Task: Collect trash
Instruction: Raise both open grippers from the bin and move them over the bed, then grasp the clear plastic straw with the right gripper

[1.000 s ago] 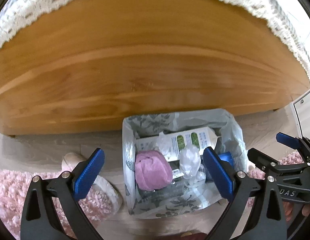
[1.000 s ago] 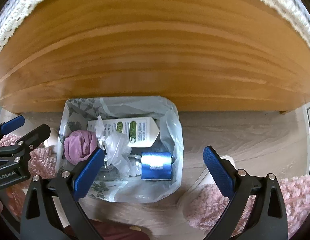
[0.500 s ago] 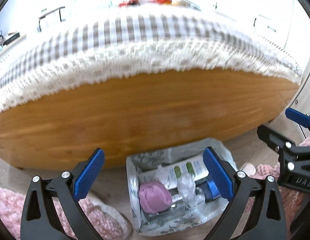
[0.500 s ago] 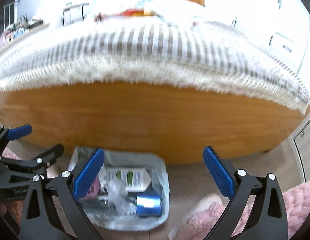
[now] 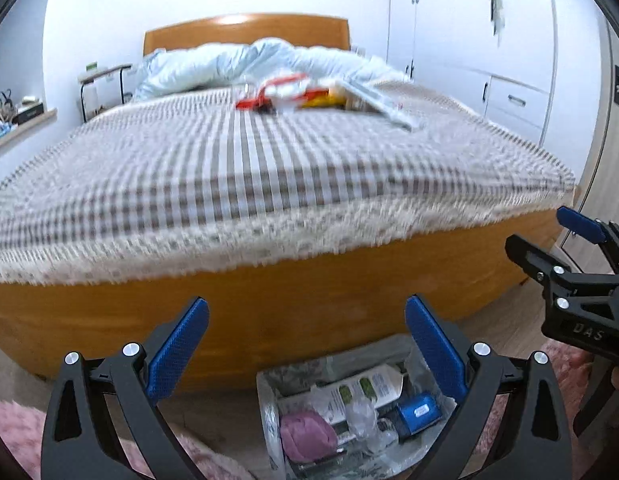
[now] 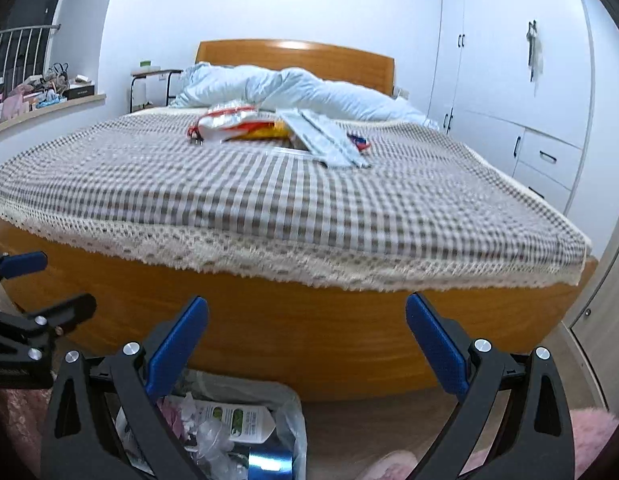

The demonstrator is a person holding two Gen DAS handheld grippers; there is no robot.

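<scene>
Both your tongs, left (image 5: 307,344) and right (image 6: 307,344), are gaping empty, now lifting from the bin (image 5: 269,412) toward wrappers (image 6: 237,122) on the bed (image 6: 269,184).

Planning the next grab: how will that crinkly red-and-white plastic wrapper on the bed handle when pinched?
The crinkly red-and-white plastic wrapper looks thin and crumpled, so probably light and floppy. Its glossy film may slip, likely crushing flat between the tongs.
</scene>
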